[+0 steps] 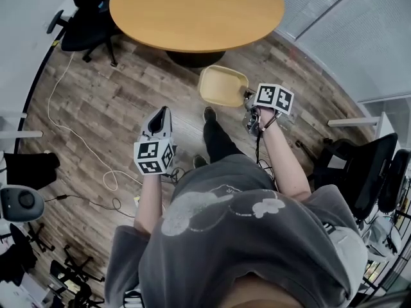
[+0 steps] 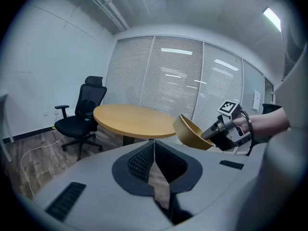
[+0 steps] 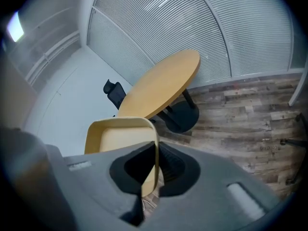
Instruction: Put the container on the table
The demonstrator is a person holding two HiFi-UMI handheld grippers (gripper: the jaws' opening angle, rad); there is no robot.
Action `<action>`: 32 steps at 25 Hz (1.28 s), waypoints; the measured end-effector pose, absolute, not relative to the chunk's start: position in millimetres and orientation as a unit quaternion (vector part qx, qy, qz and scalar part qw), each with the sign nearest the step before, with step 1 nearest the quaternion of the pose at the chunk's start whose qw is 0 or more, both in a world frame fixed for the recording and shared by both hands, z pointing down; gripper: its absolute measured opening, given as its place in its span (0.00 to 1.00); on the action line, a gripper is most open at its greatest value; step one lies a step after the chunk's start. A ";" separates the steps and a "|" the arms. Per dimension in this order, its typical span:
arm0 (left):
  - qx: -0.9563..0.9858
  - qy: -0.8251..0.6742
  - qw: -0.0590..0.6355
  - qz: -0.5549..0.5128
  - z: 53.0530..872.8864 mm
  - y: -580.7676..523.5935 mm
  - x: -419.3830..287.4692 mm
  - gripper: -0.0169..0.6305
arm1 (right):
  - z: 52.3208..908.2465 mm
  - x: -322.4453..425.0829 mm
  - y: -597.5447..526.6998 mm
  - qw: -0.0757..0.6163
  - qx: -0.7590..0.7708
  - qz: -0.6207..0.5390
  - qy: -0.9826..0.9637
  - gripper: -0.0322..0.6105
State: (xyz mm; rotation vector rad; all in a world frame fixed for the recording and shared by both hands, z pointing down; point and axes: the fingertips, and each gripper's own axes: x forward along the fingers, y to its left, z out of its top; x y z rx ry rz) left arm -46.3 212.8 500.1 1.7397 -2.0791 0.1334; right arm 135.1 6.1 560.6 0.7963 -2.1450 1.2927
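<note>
In mid-air, just short of the table: the pale yellow rounded-square plastic container (image 1: 221,85), carried over the wood-plank floor (image 1: 115,101), not yet set down.
Right gripper (image 1: 248,102): jaws pinched on the container's near rim wall. This edge grip lets it hang somewhat tilted and leaves the base free to land.
Left gripper (image 1: 163,112): jaws closed together with nothing between them. It is held low on the left, probably to stay out of the way.
Round wooden table (image 1: 192,11): on the far side of the container, top bare (any spot would serve).
Black office chair (image 1: 87,24): far left, beside the table and well apart from the container.
Step in hand: judged to be the approach; reaching forward and lowering are not yet done.
</note>
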 end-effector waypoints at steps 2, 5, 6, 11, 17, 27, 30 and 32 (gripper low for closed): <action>0.625 -0.749 0.215 0.049 502.2 194.9 -58.0 0.04 | 562.7 122.1 -11.8 0.251 0.291 0.481 -0.788 0.06; 0.625 -0.748 0.216 0.053 502.6 165.0 -72.6 0.04 | 564.4 102.7 -40.3 0.247 0.285 0.487 -0.788 0.06; 0.626 -0.748 0.215 0.055 501.6 152.9 -76.9 0.04 | 563.9 97.0 -52.5 0.245 0.283 0.487 -0.789 0.06; 0.626 -0.748 0.213 0.057 493.8 88.2 -96.9 0.04 | 558.8 75.9 -122.6 0.234 0.283 0.492 -0.789 0.06; 0.622 -0.749 0.216 0.070 485.8 23.5 -117.0 0.04 | 563.0 48.6 -185.2 0.241 0.270 0.505 -0.784 0.06; 0.598 -0.764 0.228 0.085 492.0 -37.8 -145.9 0.04 | 586.1 17.8 -251.2 0.250 0.254 0.523 -0.774 0.06; 0.585 -0.773 0.228 0.086 493.1 -43.9 -150.5 0.04 | 592.5 12.9 -260.7 0.255 0.249 0.526 -0.772 0.06; 0.576 -0.779 0.234 0.084 495.9 -41.8 -155.1 0.04 | 595.4 8.3 -264.1 0.260 0.245 0.527 -0.771 0.06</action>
